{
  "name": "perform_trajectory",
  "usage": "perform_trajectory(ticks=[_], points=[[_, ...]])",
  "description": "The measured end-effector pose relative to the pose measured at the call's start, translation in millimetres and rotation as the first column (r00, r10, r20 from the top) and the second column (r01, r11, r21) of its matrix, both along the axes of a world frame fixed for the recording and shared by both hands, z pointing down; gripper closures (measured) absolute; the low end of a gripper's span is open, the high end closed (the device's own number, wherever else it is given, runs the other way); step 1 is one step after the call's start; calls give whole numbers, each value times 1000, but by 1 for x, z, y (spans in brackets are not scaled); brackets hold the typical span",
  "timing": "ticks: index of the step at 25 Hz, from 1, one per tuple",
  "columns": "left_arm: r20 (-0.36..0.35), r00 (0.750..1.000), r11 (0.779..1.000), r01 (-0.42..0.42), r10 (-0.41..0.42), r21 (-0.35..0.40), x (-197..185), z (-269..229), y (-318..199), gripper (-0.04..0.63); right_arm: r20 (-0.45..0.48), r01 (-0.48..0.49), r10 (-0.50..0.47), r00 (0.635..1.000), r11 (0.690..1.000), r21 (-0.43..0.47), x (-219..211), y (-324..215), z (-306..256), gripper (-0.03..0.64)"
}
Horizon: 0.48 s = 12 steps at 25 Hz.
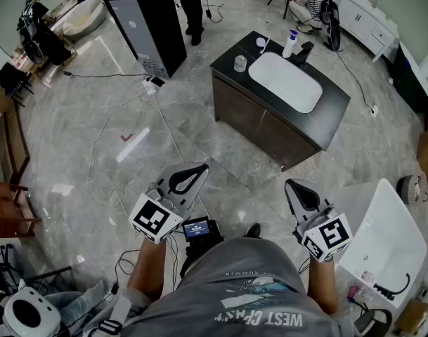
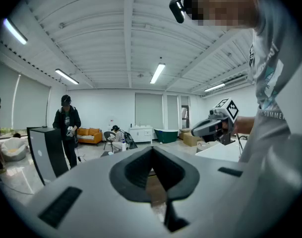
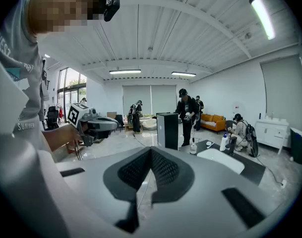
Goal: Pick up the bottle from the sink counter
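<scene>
Left gripper (image 1: 187,179): jaws together, nothing between them. Right gripper (image 1: 301,195): jaws together, empty. White blue-capped bottle (image 1: 289,44) stands upright on black sink counter (image 1: 330,121), beside faucet (image 1: 303,52), at 1 o'clock and well apart from both grippers. Right gripper view catches the bottle; left gripper view faces elsewhere.

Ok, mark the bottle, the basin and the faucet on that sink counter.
bottle (image 1: 289,46): head view, on its white body below the blue cap.
basin (image 1: 287,83): head view, on the bare white bowl.
faucet (image 1: 303,52): head view, on its black body.
</scene>
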State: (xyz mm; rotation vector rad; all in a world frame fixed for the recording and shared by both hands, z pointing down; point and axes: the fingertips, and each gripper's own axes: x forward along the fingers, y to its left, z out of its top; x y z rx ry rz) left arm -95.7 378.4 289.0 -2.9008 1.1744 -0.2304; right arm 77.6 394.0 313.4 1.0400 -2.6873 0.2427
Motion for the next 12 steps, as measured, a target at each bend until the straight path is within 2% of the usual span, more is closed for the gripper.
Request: perform_trajectory(ticks=[12], points=[[20,1000,999,-8,9,-38,-13,8,1,592,-4,-2,2,1000,1000,-12,-13,1,0,615]])
